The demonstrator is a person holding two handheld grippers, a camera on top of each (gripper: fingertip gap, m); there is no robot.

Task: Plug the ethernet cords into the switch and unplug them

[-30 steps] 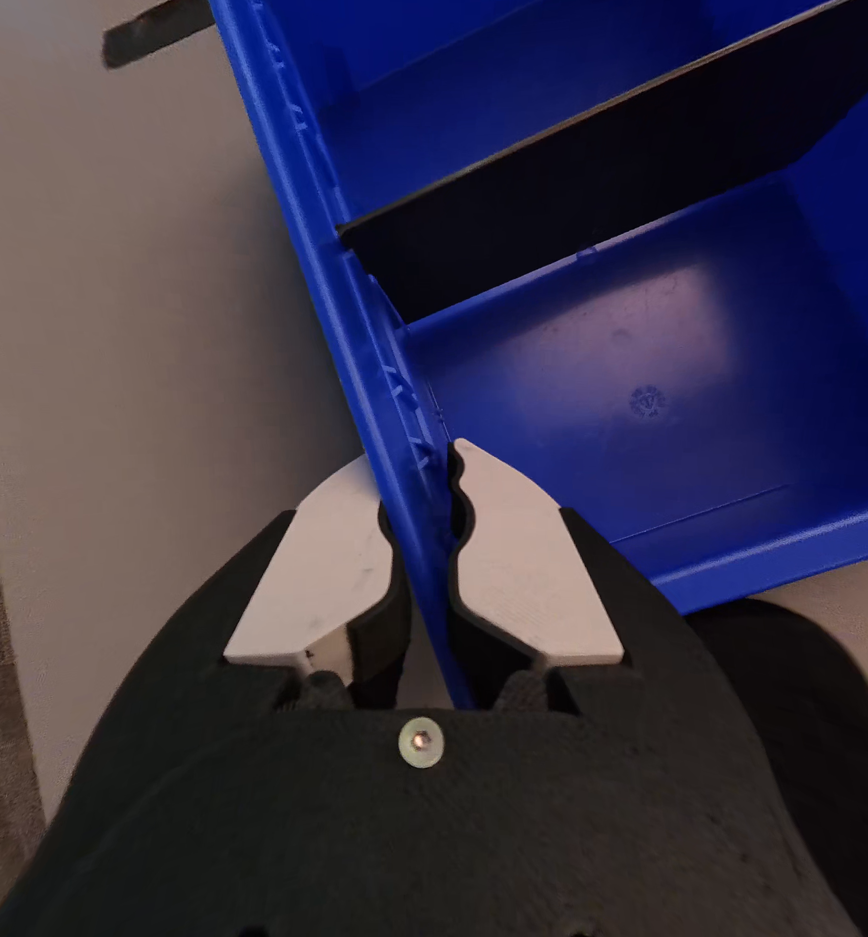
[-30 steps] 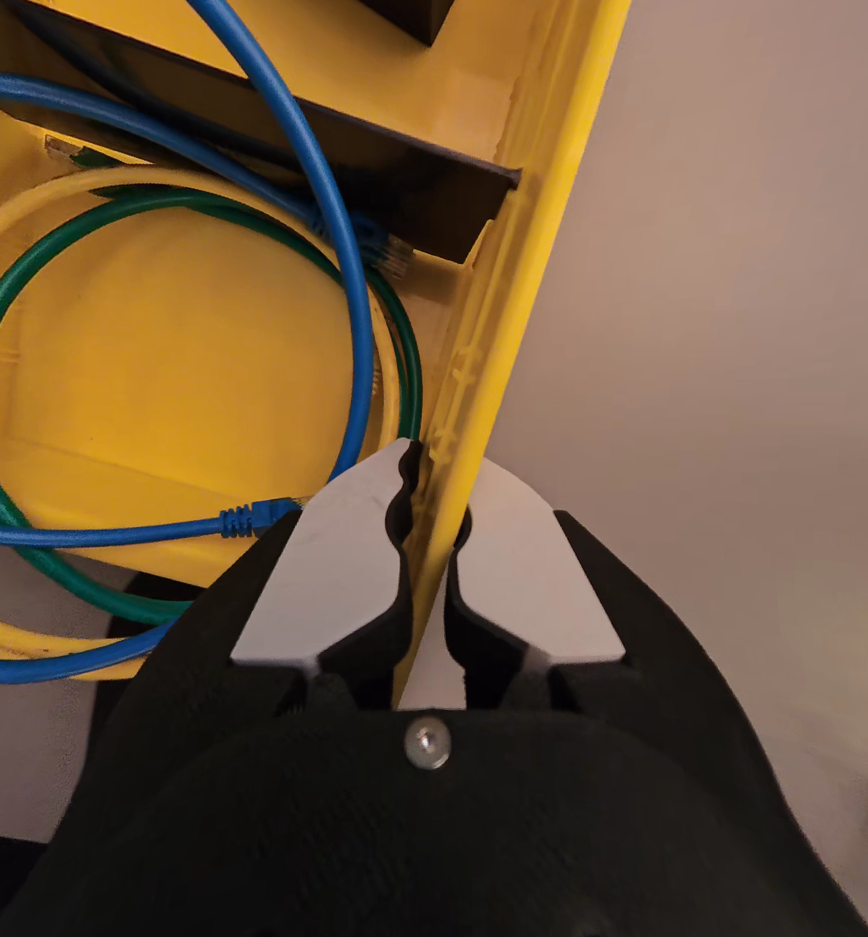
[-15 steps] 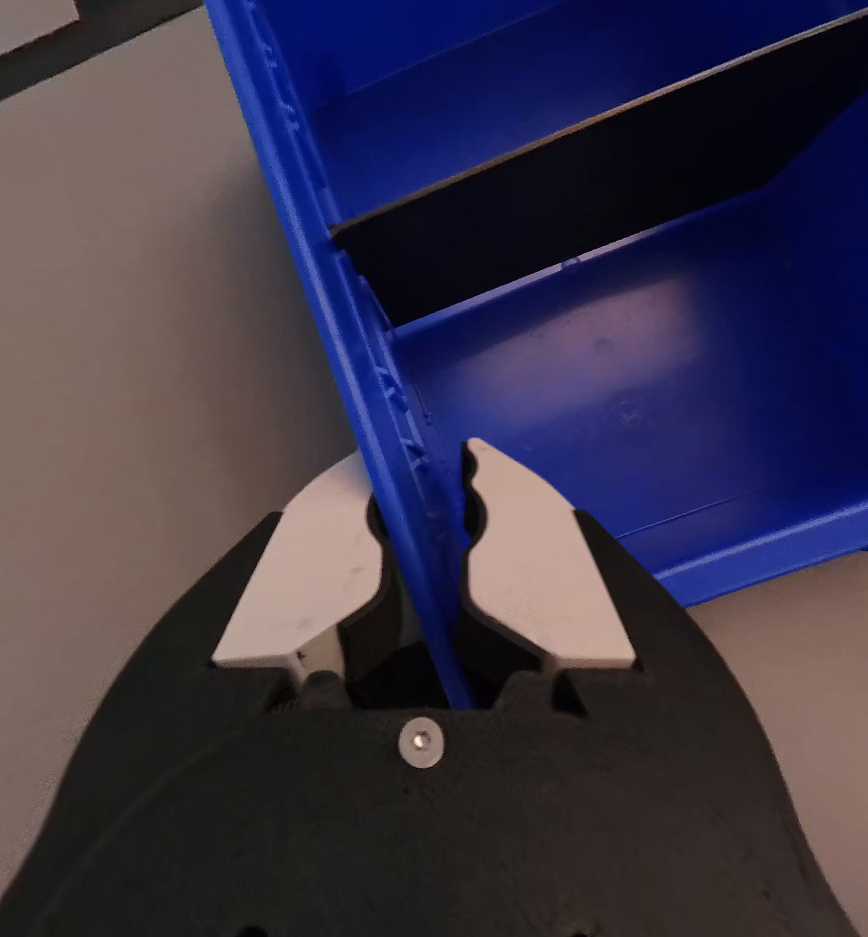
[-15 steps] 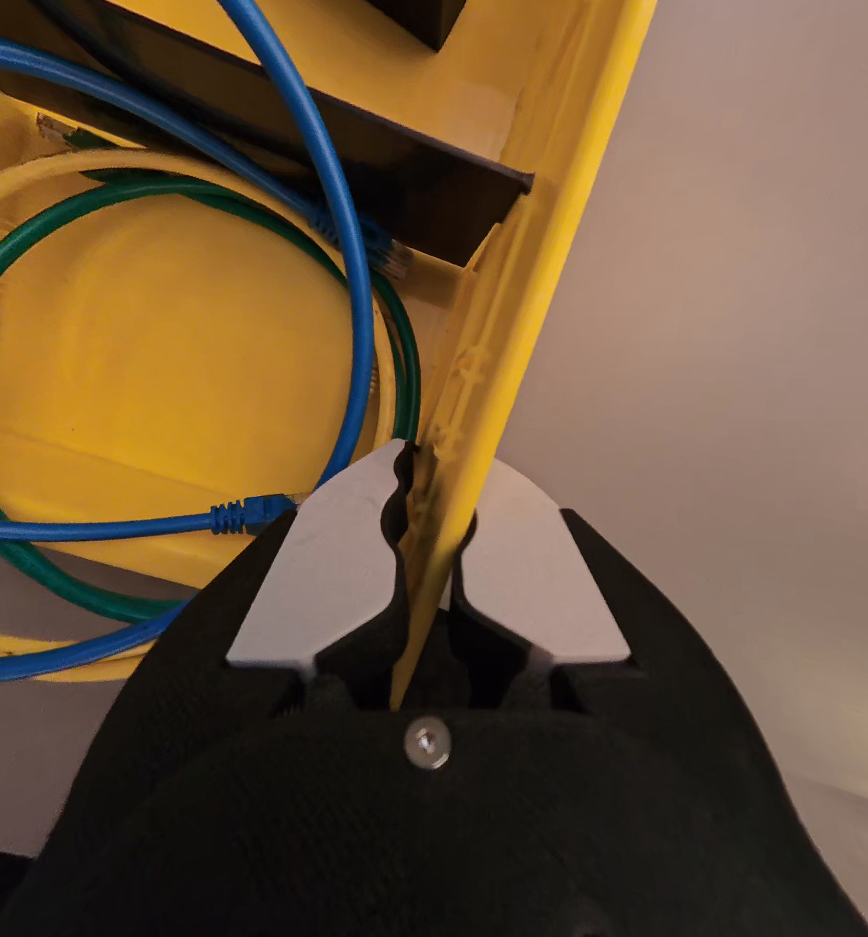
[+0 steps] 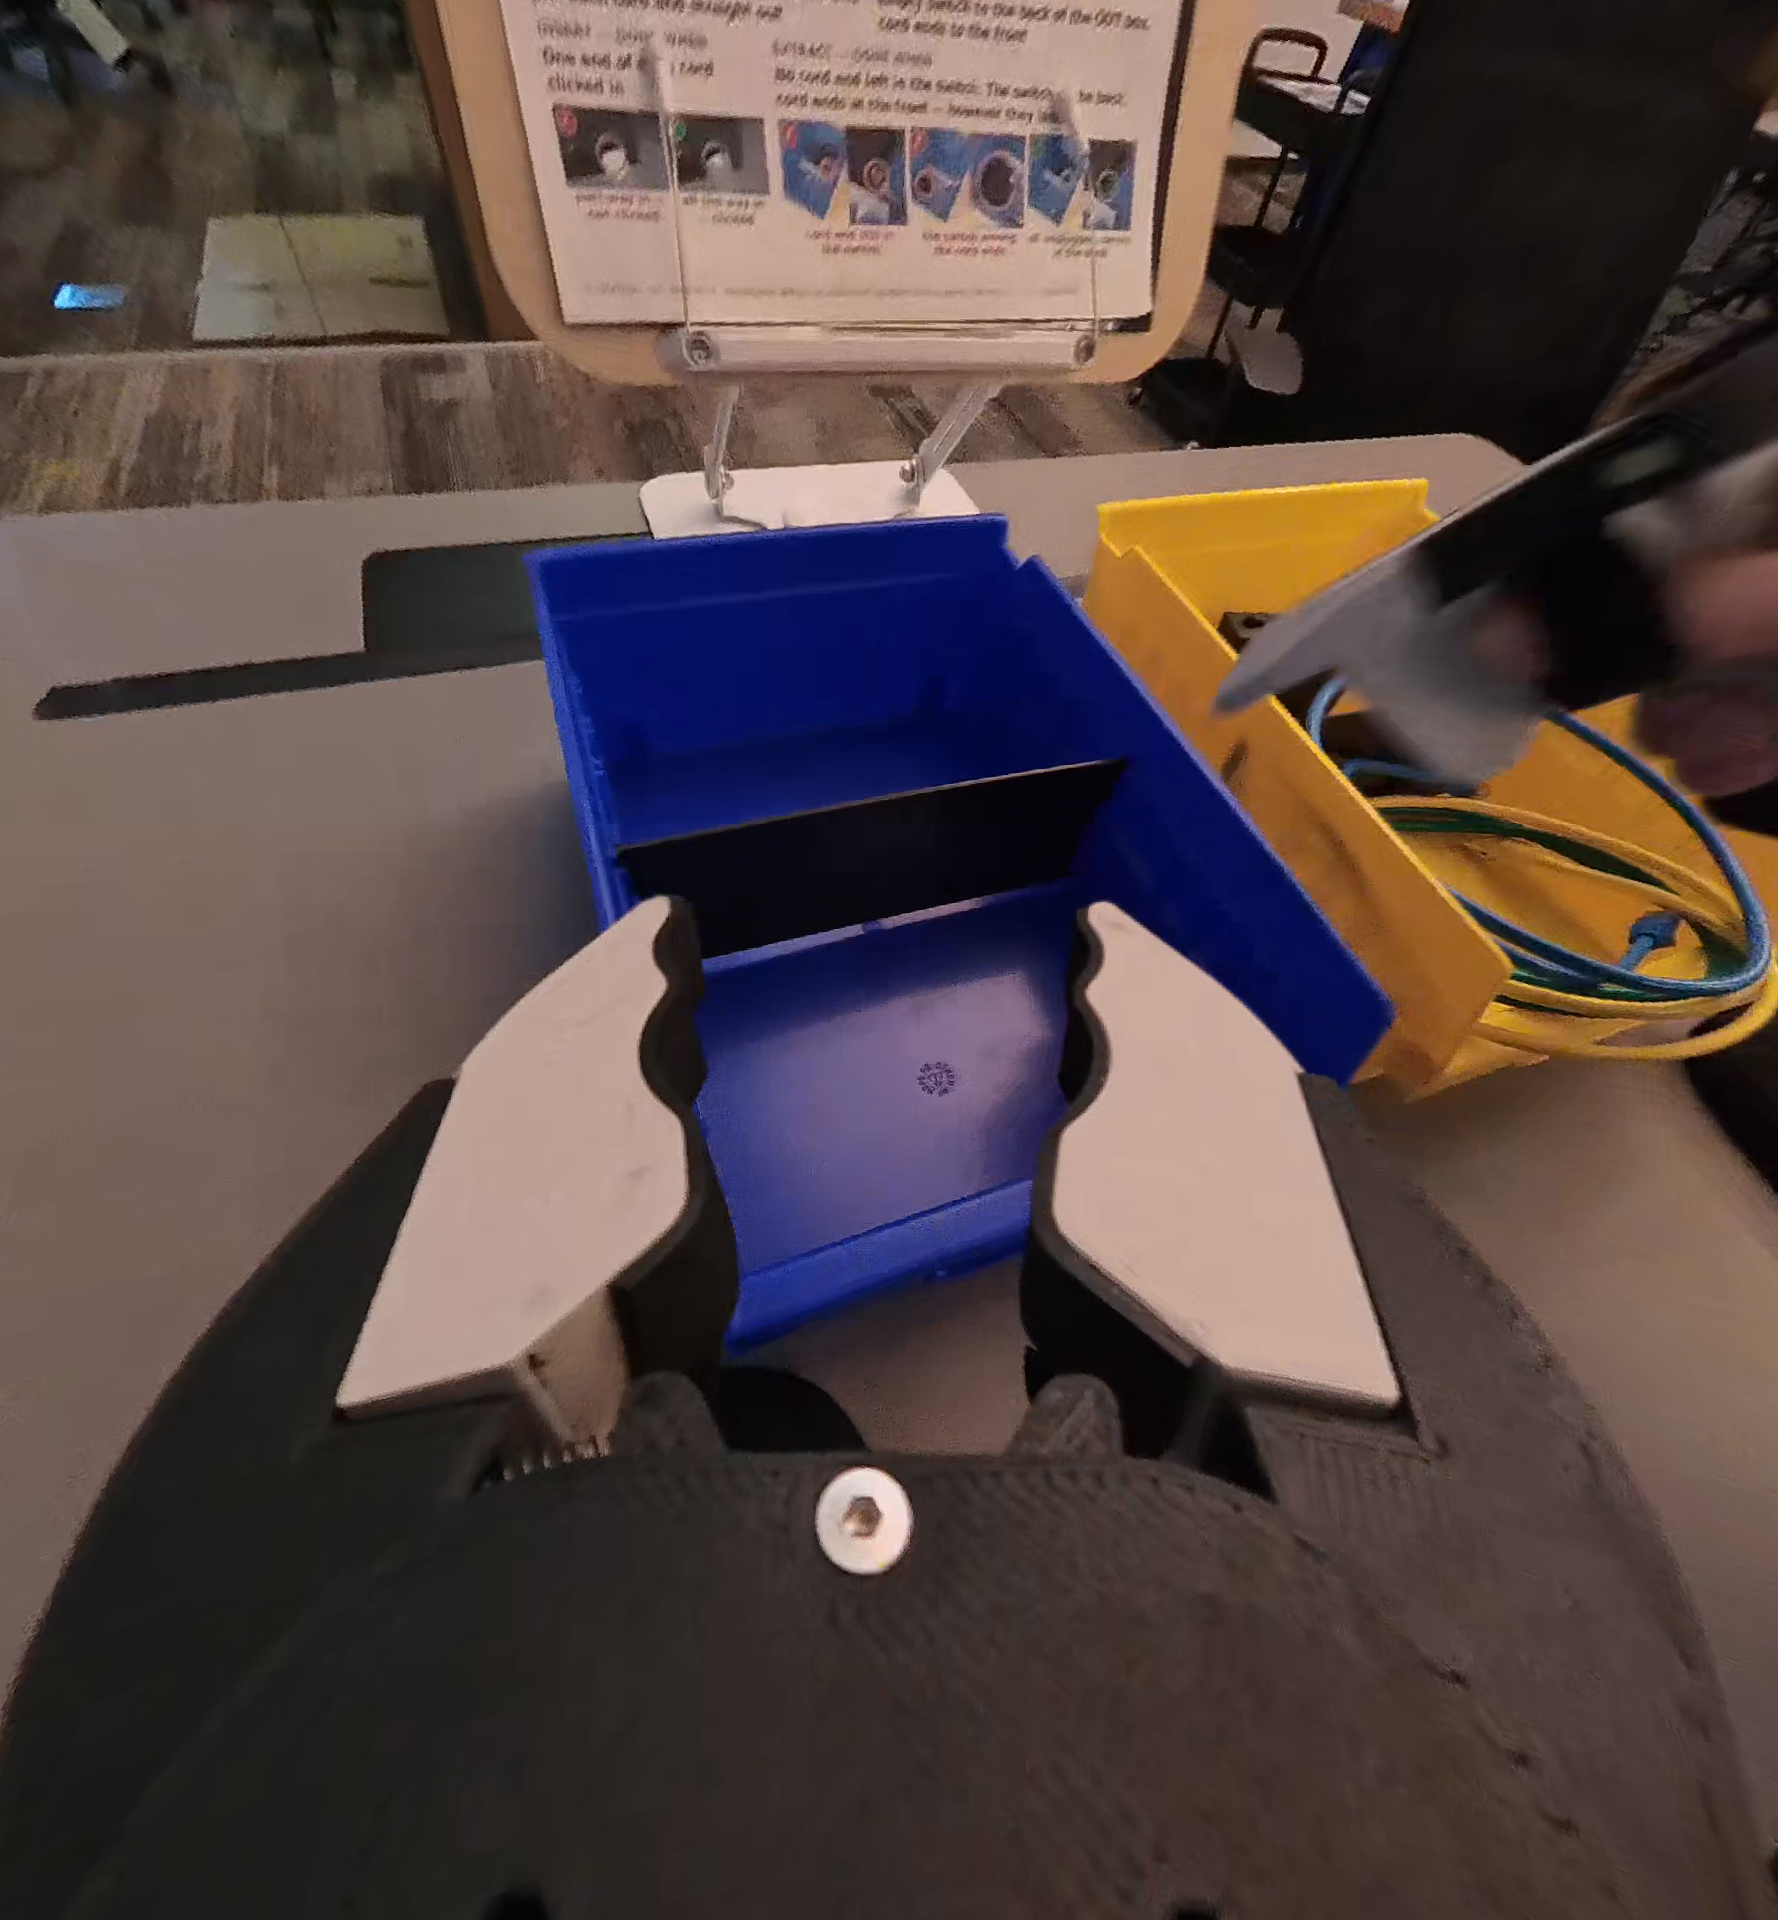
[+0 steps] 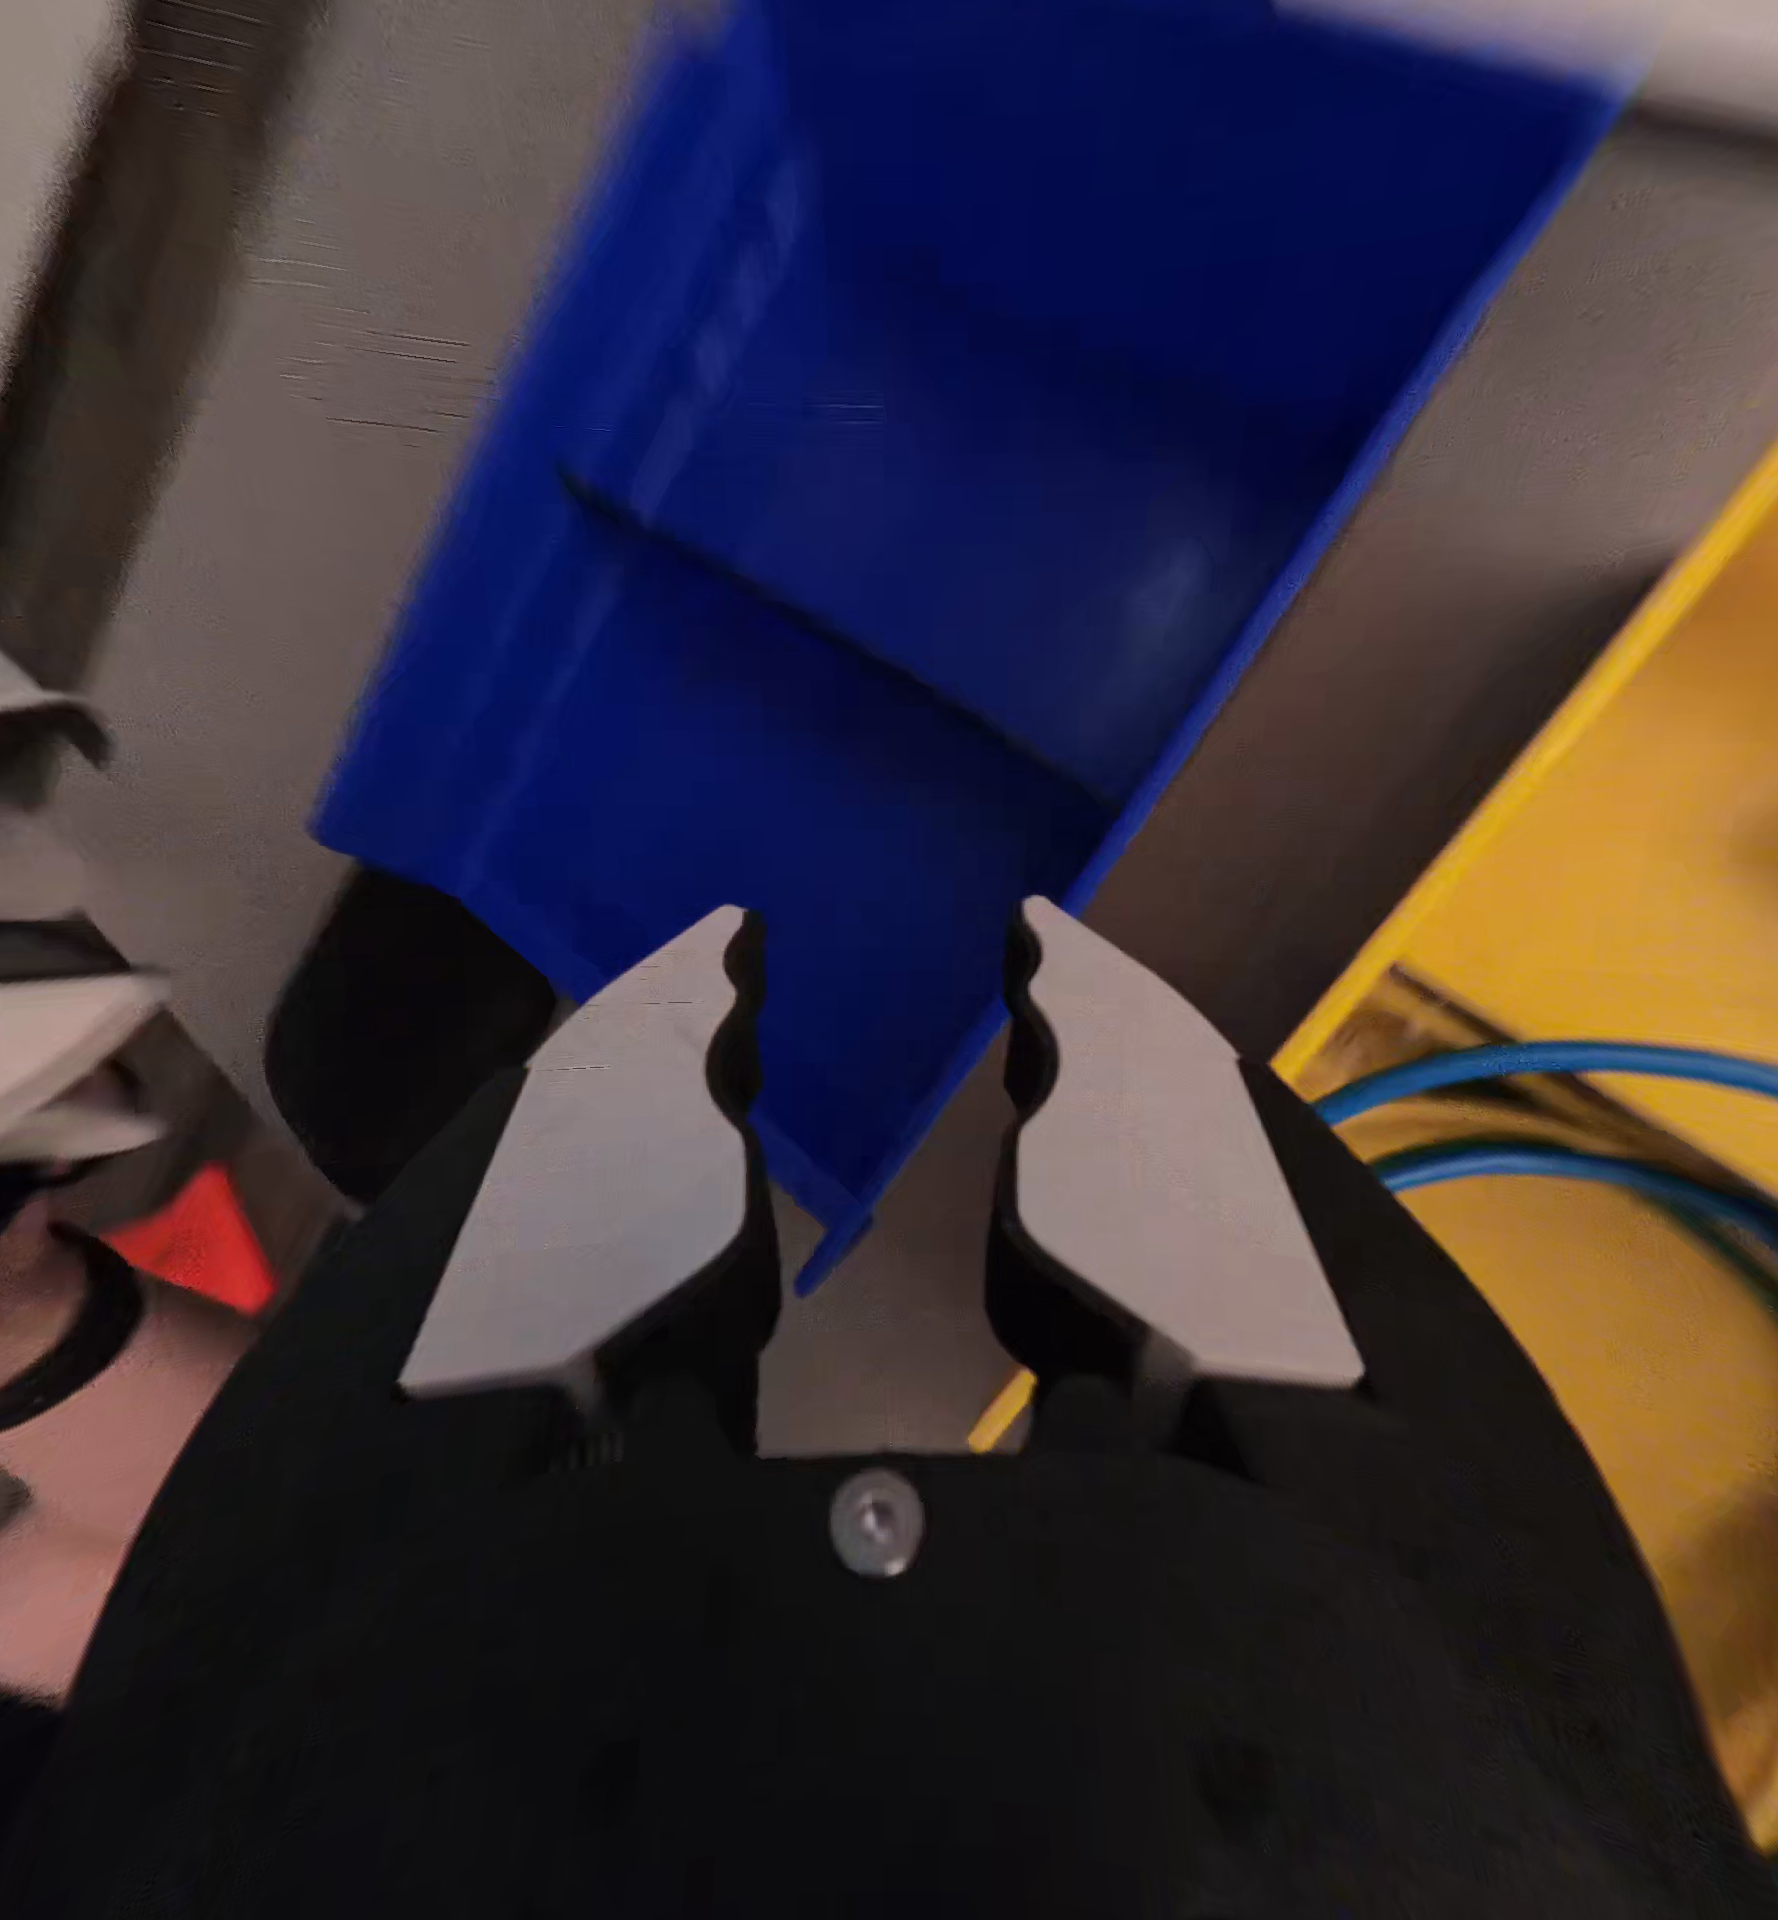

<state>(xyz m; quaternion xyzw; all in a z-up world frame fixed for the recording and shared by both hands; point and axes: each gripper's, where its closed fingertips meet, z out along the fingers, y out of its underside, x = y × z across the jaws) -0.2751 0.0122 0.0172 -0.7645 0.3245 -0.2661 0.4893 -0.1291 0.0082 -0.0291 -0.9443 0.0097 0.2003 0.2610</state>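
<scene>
Left wrist view shows both the left gripper (image 5: 880,925) and right gripper (image 6: 880,930) spread wide and empty over the blue bin (image 5: 1228,831), while ethernet cords (image 5: 1633,935) lie coiled in the yellow bin (image 5: 1332,862), seemingly awaiting pickup.

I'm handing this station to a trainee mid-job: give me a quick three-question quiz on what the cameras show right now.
1. True or false: the left gripper is clamped on the blue bin.
2. Which bin holds the ethernet cords? A) the blue bin B) the yellow bin C) neither
3. Fill in: a black ___ splits the blue bin into two compartments.

Key:
1. False. Its jaws stand apart with nothing between them, and the right gripper is open too.
2. B. The blue, green and yellow cords lie coiled in the yellow bin; both blue compartments look empty.
3. divider.
</scene>
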